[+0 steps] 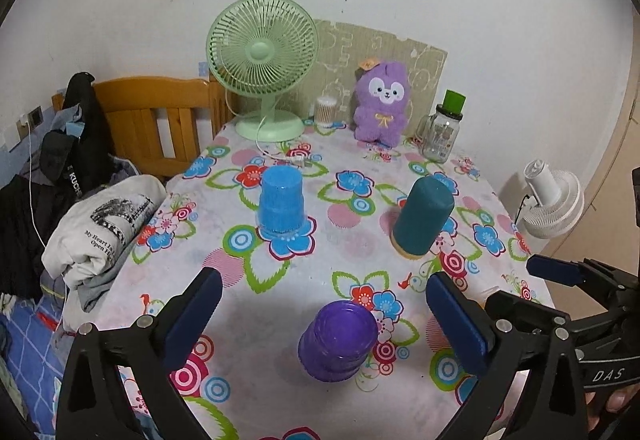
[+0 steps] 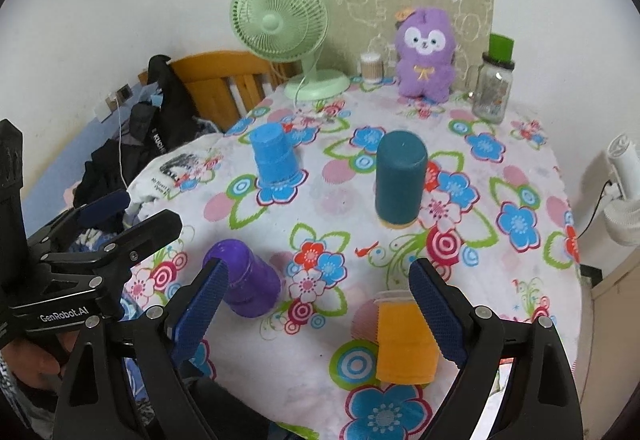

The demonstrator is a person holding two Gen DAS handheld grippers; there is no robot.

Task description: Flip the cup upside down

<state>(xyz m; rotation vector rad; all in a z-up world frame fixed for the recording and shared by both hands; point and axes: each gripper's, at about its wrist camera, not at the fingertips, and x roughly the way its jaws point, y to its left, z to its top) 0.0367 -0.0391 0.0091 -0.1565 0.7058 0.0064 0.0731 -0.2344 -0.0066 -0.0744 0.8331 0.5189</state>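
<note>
Several cups stand on the floral tablecloth (image 1: pixel 344 232). A purple cup (image 1: pixel 338 342) stands upside down between the fingers of my open left gripper (image 1: pixel 324 320), untouched; it also shows in the right wrist view (image 2: pixel 250 282). A blue cup (image 1: pixel 281 201) (image 2: pixel 274 155) and a teal cup (image 1: pixel 422 217) (image 2: pixel 399 179) stand upside down farther back. An orange cup (image 2: pixel 404 340) stands near the front edge, close to the right finger of my open right gripper (image 2: pixel 320 312); which way up it stands I cannot tell.
A green fan (image 1: pixel 262 59), a purple plush toy (image 1: pixel 382 103), a cotton-swab jar (image 1: pixel 326 111) and a glass jar with a green lid (image 1: pixel 442 129) line the back. A wooden chair (image 1: pixel 160 111) with clothes is left. A white fan (image 1: pixel 554 199) stands right.
</note>
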